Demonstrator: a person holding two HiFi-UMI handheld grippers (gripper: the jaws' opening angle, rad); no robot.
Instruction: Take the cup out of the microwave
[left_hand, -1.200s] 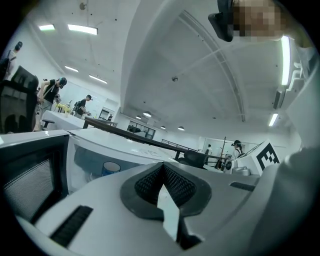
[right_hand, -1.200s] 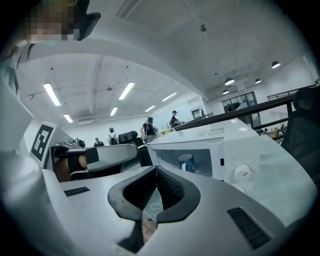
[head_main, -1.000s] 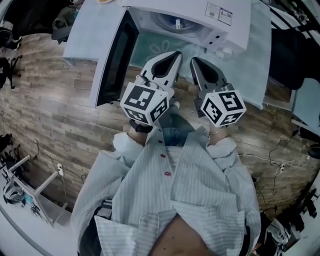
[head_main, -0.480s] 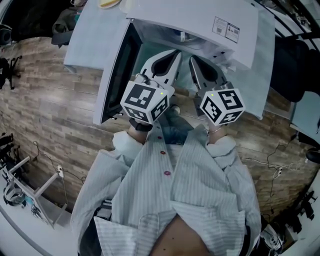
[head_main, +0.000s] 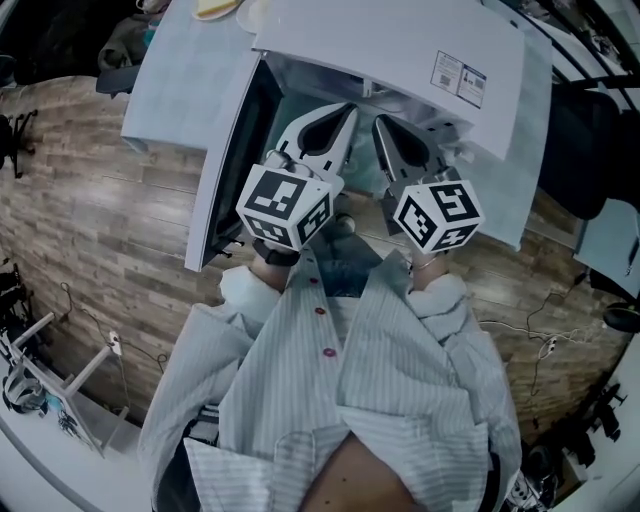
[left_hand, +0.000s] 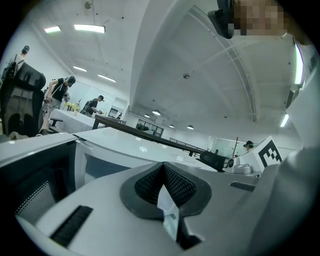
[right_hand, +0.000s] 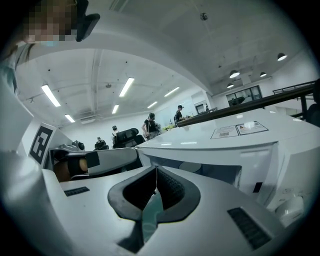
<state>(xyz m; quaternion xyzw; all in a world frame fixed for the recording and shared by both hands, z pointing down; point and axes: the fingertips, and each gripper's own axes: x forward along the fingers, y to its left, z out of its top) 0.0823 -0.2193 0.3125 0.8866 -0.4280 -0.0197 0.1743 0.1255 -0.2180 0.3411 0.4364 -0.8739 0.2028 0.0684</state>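
Note:
The white microwave (head_main: 400, 40) stands on a table with its door (head_main: 235, 150) swung open to the left. Both grippers hang side by side just in front of its opening. My left gripper (head_main: 351, 108) is shut with nothing in it, and its jaw tips (left_hand: 163, 165) meet. My right gripper (head_main: 378, 120) is also shut and empty, the tips (right_hand: 156, 167) pressed together. In the right gripper view a pale round shape (right_hand: 197, 167) sits inside the cavity; it may be the cup. In the head view the microwave's top hides the inside.
A pale cloth (head_main: 180, 70) covers the table under the microwave. A yellow object (head_main: 215, 8) lies at the table's far edge. The wooden floor (head_main: 100, 200) spreads to the left. Several people stand far off in the room (right_hand: 150, 125).
Both grippers have moved forward toward the microwave's opening. The microwave's top now covers more of the cavity in the head view, and the cup seen there earlier is out of sight.

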